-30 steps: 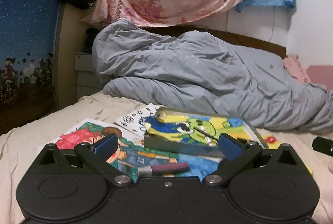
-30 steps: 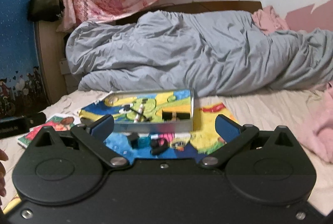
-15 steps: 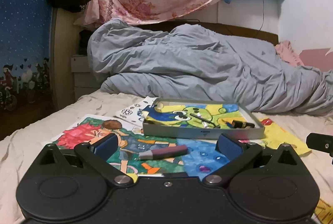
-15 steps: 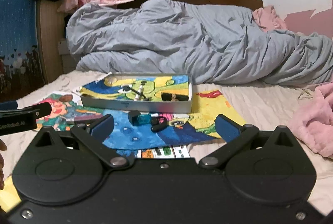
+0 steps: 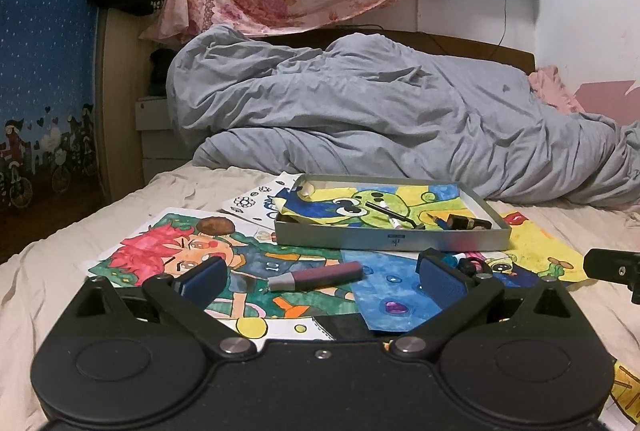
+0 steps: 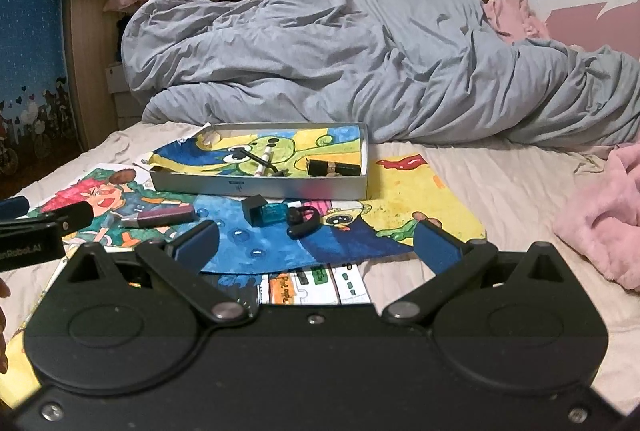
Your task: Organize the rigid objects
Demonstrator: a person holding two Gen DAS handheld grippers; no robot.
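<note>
Plainly, both claws are spread wide and nothing is held. The left gripper (image 5: 320, 277) is seen low over the bed, its matte black linkage arms ending in blue ribbed pads (image 5: 202, 277); the right gripper (image 6: 316, 241) is built alike, and its padded fingers (image 6: 434, 243) are set equally far apart.

A shallow rectangular metal tray (image 5: 394, 239) with a brushed silver wall is laid on overlapping sheets of coloured paper drawings (image 5: 180, 251), and its floor is lined with a green-and-yellow cartoon sheet. Inside it, a slim white pen (image 6: 264, 161) is crossed by a thin dark stick, and a glossy black tube with a gold band (image 6: 334, 167) is placed along the right wall.

Outside the tray, just in front of it, a smooth maroon cylinder with a grey tip (image 5: 316, 275) is found lying flat on the paper between the left fingers. Near it, in the right view, a small teal bottle with a square black cap (image 6: 266, 213) lies on its side, and a rounded black earpiece with a hook (image 6: 302, 219) rests just beside it.

A crumpled grey duvet (image 6: 360, 71) is heaped behind, and a fluffy pink blanket (image 6: 600, 215) is bunched at the right.
</note>
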